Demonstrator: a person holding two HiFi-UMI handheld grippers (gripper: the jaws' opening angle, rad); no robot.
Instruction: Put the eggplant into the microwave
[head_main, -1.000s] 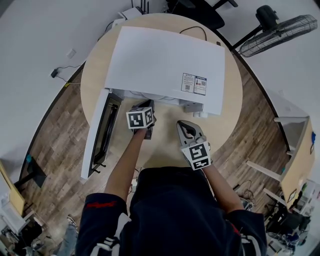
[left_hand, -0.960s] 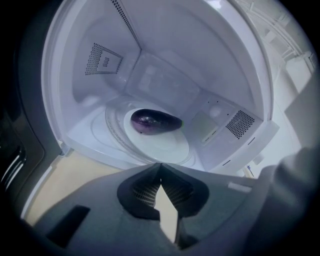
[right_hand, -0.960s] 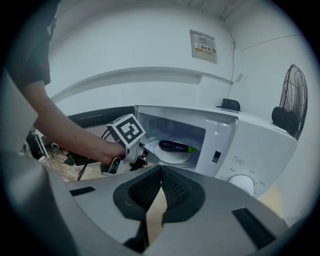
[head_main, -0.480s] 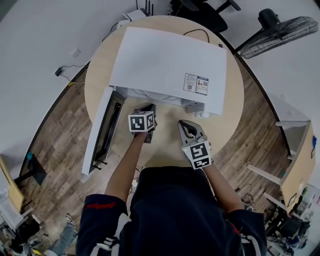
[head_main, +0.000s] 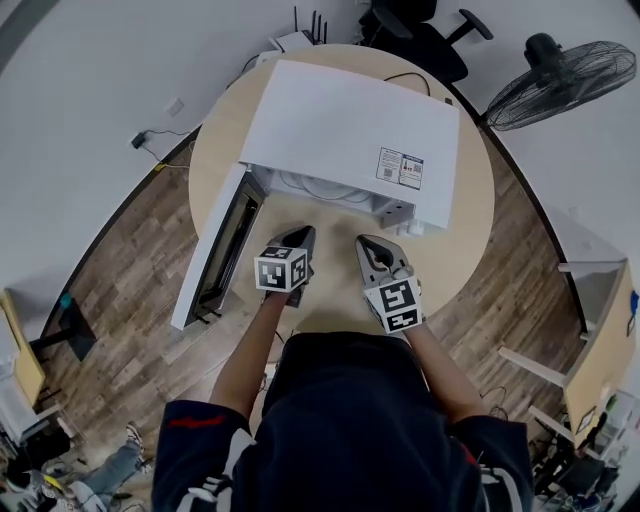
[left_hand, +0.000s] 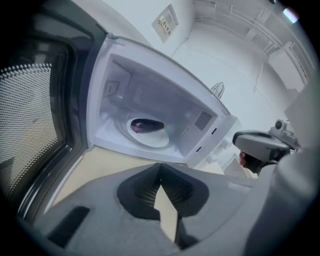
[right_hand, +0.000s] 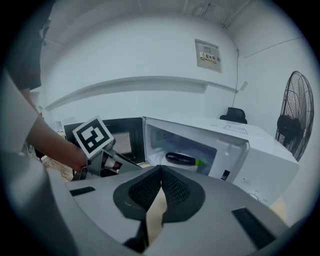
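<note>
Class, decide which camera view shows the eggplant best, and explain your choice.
The right gripper view: the eggplant lies sharp inside the open microwave, green stem visible. The left gripper view shows it blurred. The head view hides it under the microwave's top.

In the head view the microwave top hides its cavity; the label on that top is too small to read; the door, left of the microwave, runs off the left gripper view's edge; the eggplant inside is blurred.
</note>
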